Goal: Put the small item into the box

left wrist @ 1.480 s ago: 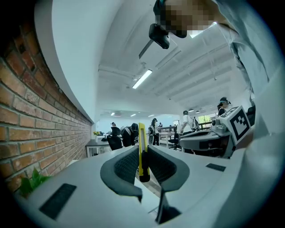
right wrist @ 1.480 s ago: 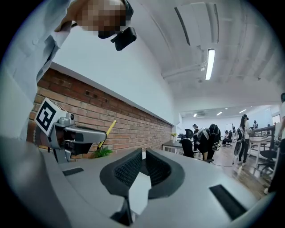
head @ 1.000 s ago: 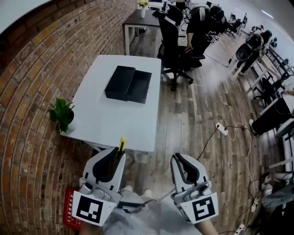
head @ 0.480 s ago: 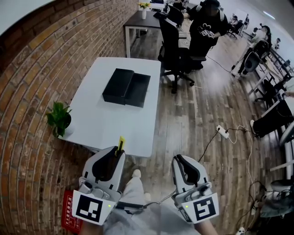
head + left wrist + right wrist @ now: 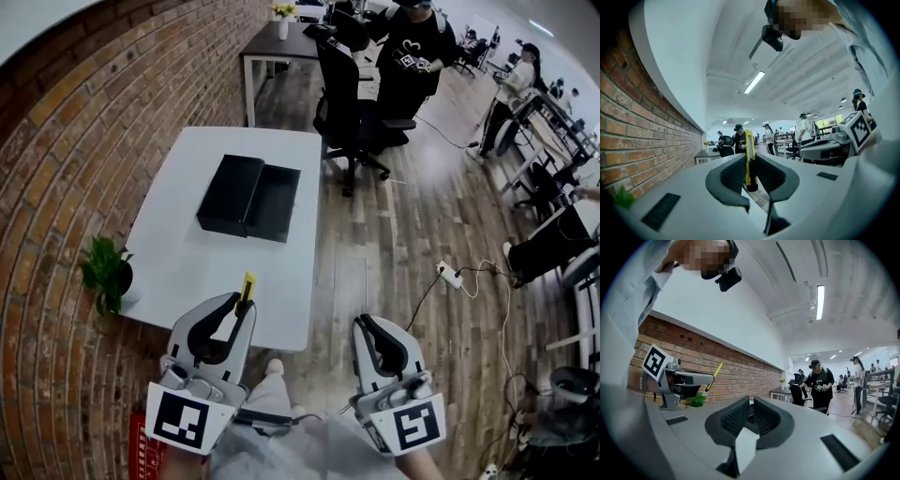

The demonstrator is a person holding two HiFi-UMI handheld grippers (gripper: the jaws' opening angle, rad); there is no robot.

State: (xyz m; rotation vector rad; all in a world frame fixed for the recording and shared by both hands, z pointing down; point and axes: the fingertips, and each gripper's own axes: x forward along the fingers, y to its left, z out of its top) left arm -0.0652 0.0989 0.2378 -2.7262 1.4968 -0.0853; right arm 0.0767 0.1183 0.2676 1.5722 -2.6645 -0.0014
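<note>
A black box lies open on the white table, its two halves side by side. My left gripper is shut on a slim yellow and black item that sticks up past the jaws, over the table's near edge. In the left gripper view the yellow item stands upright between the pads of the left gripper. My right gripper hangs over the wooden floor to the right of the table. Its jaws are shut with nothing in them.
A potted plant sits by the brick wall left of the table. A black office chair and a standing person are beyond the table. A power strip with cables lies on the floor at right.
The table and box have come nearer and shifted left in the head view. My left gripper's tip now reaches over the table's near edge. Both grippers keep their grip states.
</note>
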